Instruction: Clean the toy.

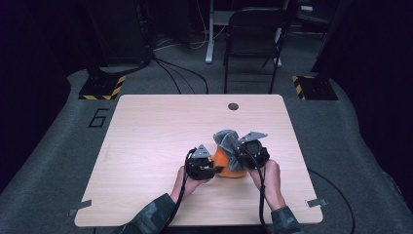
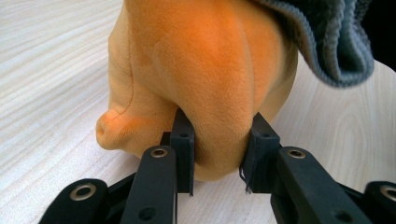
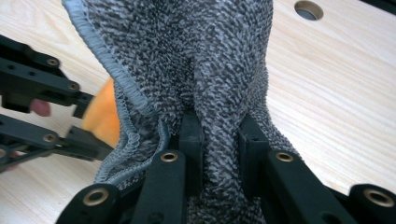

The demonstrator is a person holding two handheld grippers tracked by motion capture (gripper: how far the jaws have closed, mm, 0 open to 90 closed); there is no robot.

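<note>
An orange plush toy [image 1: 226, 163] sits on the wooden table [image 1: 146, 136] near the front middle, with a grey knitted cloth [image 1: 226, 141] draped over its top. My left gripper [image 1: 214, 170] comes in from the toy's left and is shut on a fold of the orange plush [image 2: 219, 84]; its pads [image 2: 183, 140] press into the fabric. My right gripper [image 1: 238, 155] is at the toy's right and is shut on a bunched fold of the grey cloth [image 3: 187, 51], which rises between its fingers [image 3: 191, 135]. The left gripper [image 3: 70, 121] also shows at the left of the right gripper view.
A round cable hole [image 1: 233, 106] lies in the table near its far edge. A black folding chair [image 1: 253, 39] stands beyond the table. Yellow-and-black floor markers [image 1: 102, 87] sit at the far corners. Cables trail from both grippers over the front edge.
</note>
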